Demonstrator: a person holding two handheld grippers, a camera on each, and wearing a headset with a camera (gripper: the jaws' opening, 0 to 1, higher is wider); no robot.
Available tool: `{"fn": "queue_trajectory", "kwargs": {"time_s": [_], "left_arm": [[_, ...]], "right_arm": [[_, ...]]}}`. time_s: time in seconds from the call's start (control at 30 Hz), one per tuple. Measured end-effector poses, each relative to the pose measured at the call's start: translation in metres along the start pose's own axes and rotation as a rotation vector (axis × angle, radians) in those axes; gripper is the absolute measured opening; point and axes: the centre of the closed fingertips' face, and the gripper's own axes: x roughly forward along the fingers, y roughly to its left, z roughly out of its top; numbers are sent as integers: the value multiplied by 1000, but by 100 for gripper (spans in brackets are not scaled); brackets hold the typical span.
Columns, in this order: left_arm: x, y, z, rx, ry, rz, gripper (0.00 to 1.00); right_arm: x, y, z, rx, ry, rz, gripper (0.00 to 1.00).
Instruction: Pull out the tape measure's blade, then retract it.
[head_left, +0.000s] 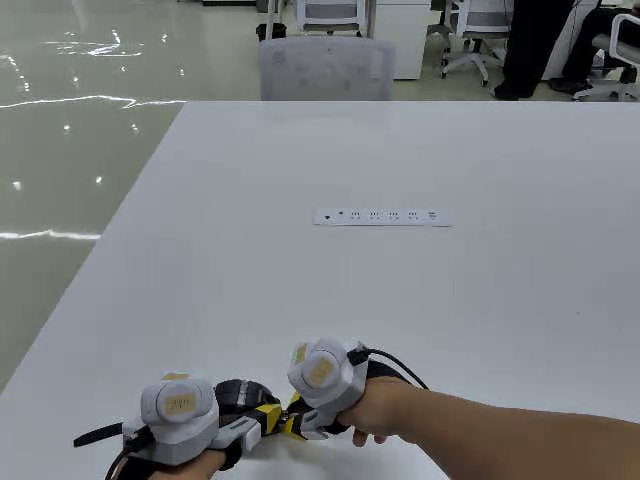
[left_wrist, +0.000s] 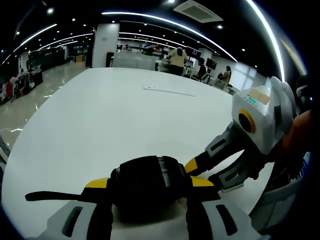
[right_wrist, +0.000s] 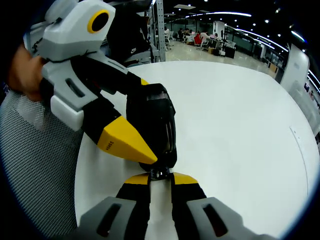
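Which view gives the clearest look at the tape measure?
The left gripper view: the black tape measure sits large and centred between the jaws of the left gripper. The right gripper view shows it partly covered by that gripper's yellow jaw. The head view shows it small and mostly hidden.

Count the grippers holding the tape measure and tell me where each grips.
2. The left gripper clamps the tape measure by its black case. The right gripper, to its right, has its jaws shut on the blade tip at the case's mouth.
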Motion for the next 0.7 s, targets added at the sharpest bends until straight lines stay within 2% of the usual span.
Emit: {"fn": "queue_trajectory", "kwargs": {"time_s": [0.17, 0.23, 0.57, 0.6, 0.67, 0.7], "left_arm": [[0, 0, 0, 9, -4, 1, 56], [0, 0, 0, 9, -3, 1, 56], [-1, -2, 0, 24, -4, -2, 58], [-1, -2, 0, 30, -2, -5, 58], [-3, -4, 4, 78, -17, -9, 57], [-3, -5, 4, 75, -11, -7, 57]], "right_arm": [[0, 1, -1, 3, -6, 1, 14], [1, 2, 1, -51, -6, -5, 14], [1, 1, 0, -22, -3, -14, 15], [1, 1, 0, -15, -4, -16, 15], [0, 1, 0, -5, -11, -17, 16], [-1, 2, -1, 0, -18, -18, 16]]}}
